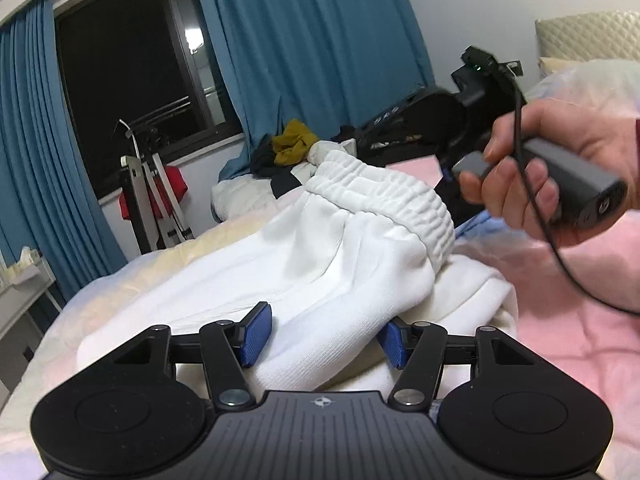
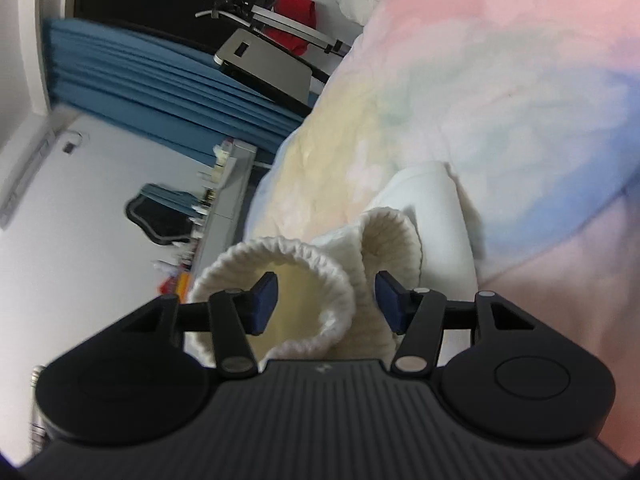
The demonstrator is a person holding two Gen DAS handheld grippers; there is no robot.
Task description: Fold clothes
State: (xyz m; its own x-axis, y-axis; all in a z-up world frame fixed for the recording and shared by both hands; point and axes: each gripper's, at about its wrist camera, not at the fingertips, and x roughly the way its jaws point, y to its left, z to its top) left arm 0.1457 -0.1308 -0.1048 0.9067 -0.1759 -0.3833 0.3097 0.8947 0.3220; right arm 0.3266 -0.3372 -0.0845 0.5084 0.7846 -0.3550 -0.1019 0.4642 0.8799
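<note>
White sweatpants [image 1: 320,248] lie bunched on the pastel bedspread [image 1: 560,340], with the elastic waistband [image 1: 384,196] raised at the far end. My left gripper [image 1: 324,338] is open, and a thick fold of the white fabric runs between its blue pads [image 1: 256,332]. In the right wrist view, two ribbed cuffs [image 2: 304,280] of the pants stand up. My right gripper [image 2: 326,304] is open around them, with one pad inside the round cuff opening and the other outside the second cuff [image 2: 394,236]. A hand [image 1: 520,160] holds the right gripper's handle beyond the waistband.
A pile of mustard and dark clothes [image 1: 288,146] sits at the far end of the bed. Blue curtains [image 1: 304,40] frame a dark window [image 1: 132,80]. A folded exercise machine [image 1: 152,200] with a red cloth stands off the bed's left side. A quilted headboard [image 1: 592,36] is at the right.
</note>
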